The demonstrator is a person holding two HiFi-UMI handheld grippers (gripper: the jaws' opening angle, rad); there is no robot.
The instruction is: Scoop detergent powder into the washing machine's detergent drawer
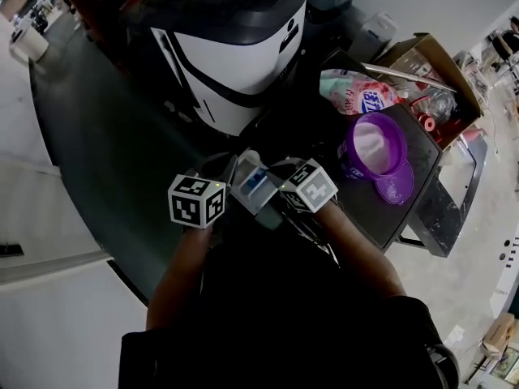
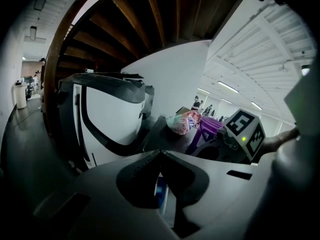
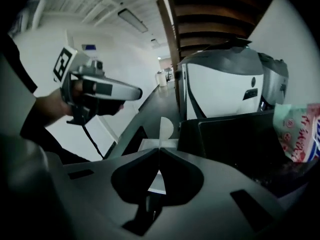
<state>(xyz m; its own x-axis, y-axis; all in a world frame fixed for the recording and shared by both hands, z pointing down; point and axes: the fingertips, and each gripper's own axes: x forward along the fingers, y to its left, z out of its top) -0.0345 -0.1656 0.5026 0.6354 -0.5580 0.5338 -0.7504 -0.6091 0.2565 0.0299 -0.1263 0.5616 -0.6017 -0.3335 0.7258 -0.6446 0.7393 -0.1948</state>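
Left claw: our left gripper [image 2: 160, 153] has its jaws closed, seemingly pinching the left rim of the detergent drawer [image 1: 255, 183].
Right claw: our right gripper [image 3: 159, 150] looks closed on the drawer's right side in the same way.
Drawer: near us between both claws, well apart from the far washing machine [image 1: 235, 55].
Doing it well: we should hold the drawer level and set it down beside the purple tub [image 1: 375, 140] of powder before freeing a claw.
Surface: dark table [image 1: 422, 156] at right, bearing the tub, lid [image 1: 396, 186], detergent bag [image 1: 357, 91] and cardboard box [image 1: 430, 59].
Room: pale floor, white ceiling, wooden stair overhead.
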